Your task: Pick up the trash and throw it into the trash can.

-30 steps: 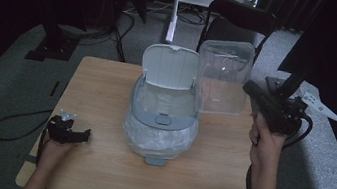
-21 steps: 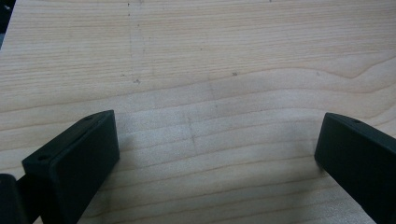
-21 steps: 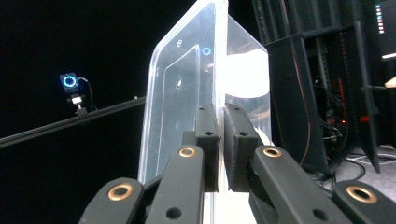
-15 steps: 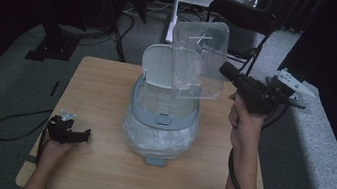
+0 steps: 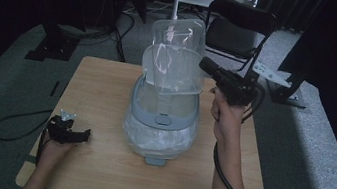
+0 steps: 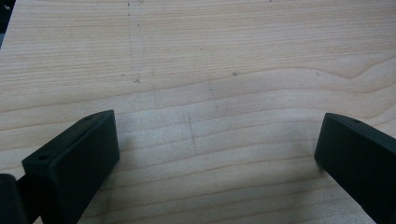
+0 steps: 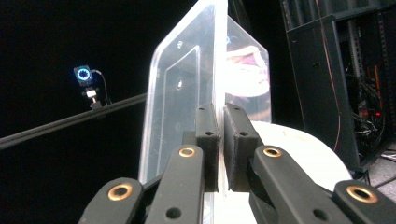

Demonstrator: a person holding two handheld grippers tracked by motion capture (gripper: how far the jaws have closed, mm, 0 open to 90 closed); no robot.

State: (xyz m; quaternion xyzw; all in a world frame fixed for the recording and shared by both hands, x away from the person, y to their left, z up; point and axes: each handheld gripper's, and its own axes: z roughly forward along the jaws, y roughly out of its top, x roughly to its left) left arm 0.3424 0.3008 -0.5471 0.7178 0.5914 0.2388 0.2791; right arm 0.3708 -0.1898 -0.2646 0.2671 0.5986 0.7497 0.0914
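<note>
From the high view, the right gripper (image 5: 207, 66) holds a clear plastic bin (image 5: 176, 55) up in the air, just above the open grey container (image 5: 164, 109) that stands mid-table. The bin is upright, its long axis running near to far and tilted up; its near lower edge hangs over the container's mouth, in front of the raised lid (image 5: 150, 64). The gripper reaches in from the right and points left, so the bin lies left of the hand and the container's opening sits below and slightly nearer. The left gripper (image 5: 80, 135) rests on the wooden table (image 5: 94, 169) at the near left, well apart from the container; the right hand is plainly the nearer one.

In the left gripper view, the jaws stand wide apart over bare table (image 6: 205, 70), with nothing between them.

In the right gripper view, the gripper (image 7: 219, 116) is clamped tight on the thin wall of the clear plastic bin (image 7: 177, 93), which stands edge-on and rises straight up from the pads (image 7: 205, 135). I judge the next move to be lowering the bin into the container.
</note>
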